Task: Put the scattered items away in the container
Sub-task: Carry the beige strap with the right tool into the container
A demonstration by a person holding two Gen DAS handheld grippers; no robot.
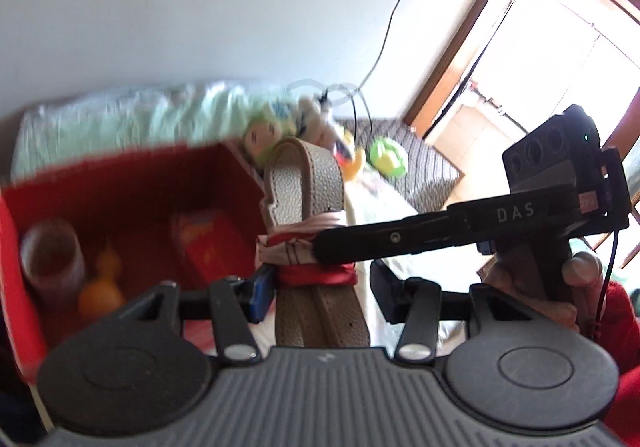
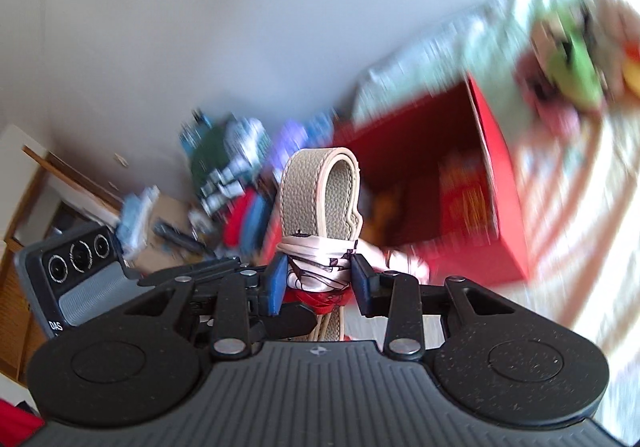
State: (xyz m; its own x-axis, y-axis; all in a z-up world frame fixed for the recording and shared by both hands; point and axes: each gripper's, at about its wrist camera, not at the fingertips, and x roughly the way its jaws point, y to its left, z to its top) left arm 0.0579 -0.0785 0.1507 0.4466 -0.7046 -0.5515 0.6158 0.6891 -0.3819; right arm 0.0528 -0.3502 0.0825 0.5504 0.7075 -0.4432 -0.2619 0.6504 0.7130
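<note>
1. The bed (image 1: 400, 207), covered in a pale patterned sheet, fills the ground under both views; a folded mint-green quilt (image 1: 120, 119) lies along the wall behind.
2. The red container (image 1: 132, 183), an open box, stands on the bed against the quilt. Inside it are a clear plastic jar (image 1: 52, 259), an orange gourd-shaped toy (image 1: 102, 287) and a red packet (image 1: 212, 243).
3. Soft toys (image 1: 384, 155), green and yellow among them, lie scattered on the bed beyond the box, near a striped mat (image 1: 424, 167).
4. The beige leather strap (image 1: 304, 183), looped at the top and wrapped at its middle with a red and white scarf (image 1: 308, 251), is off the bed, in front of the container's open side and not inside it.
5. The right gripper (image 2: 320, 279) is clamped on the scarf-wrapped part of the strap, both pads pressing the cloth from either side.
6. The left gripper (image 1: 320, 291) has the strap between its fingers just below the scarf. Its left pad touches the strap; the right one stands slightly off, so I cannot tell whether it truly grips.
7. A hand (image 1: 532, 287) wraps the right gripper's handle in the left wrist view.
</note>
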